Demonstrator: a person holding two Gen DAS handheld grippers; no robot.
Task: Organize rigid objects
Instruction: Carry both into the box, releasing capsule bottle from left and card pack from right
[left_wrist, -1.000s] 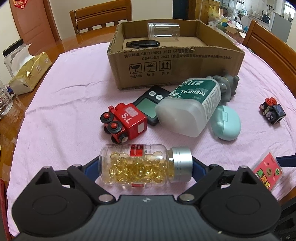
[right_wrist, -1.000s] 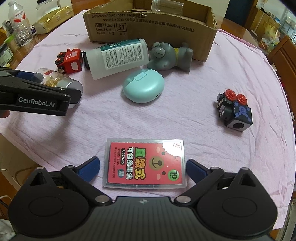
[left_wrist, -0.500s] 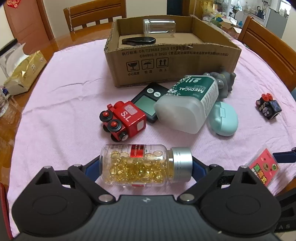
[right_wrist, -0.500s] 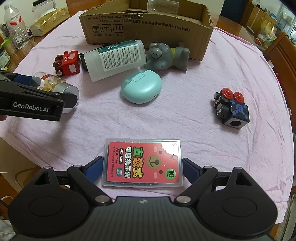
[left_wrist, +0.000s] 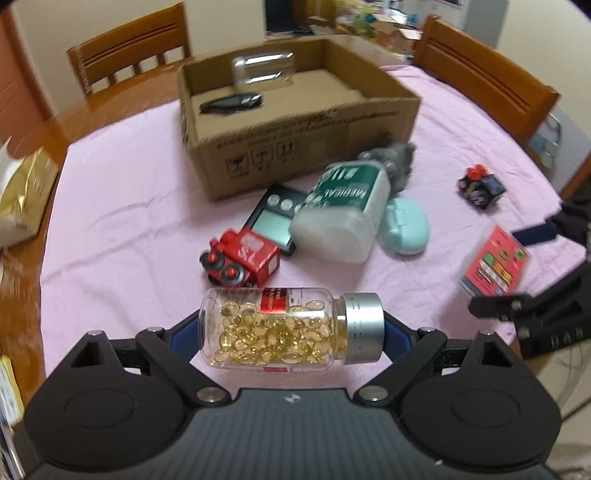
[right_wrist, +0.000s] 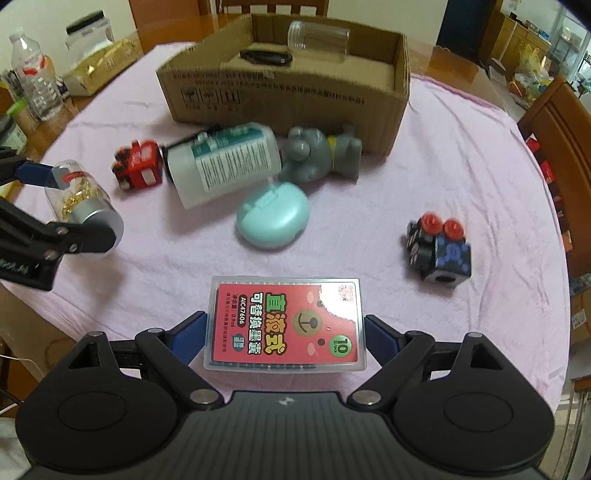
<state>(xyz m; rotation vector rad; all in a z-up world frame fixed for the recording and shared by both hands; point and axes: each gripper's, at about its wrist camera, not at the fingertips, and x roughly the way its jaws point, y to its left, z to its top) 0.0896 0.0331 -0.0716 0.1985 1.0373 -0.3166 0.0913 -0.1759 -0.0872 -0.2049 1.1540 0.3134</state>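
At 6 o'clock in each wrist view: left gripper clamped on capsule bottle; right gripper clamped on red card case; cardboard box at 12.

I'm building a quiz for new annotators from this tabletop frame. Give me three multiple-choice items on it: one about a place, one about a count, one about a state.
1. Where does the clear empty jar lie?
A. inside the cardboard box
B. on the pink cloth beside the red toy train
C. on a chair

2. How many things lie inside the cardboard box?
A. none
B. two
C. five

3. What is between the jaws of the left gripper?
A. nothing
B. the mint green case
C. the capsule bottle, held by its two ends

Key: 1 A, the jar rests on the box floor by the far wall. 2 B, only the jar and a flat black object show in it. 3 C, the blue pads press on the bottle's base and its silver cap.
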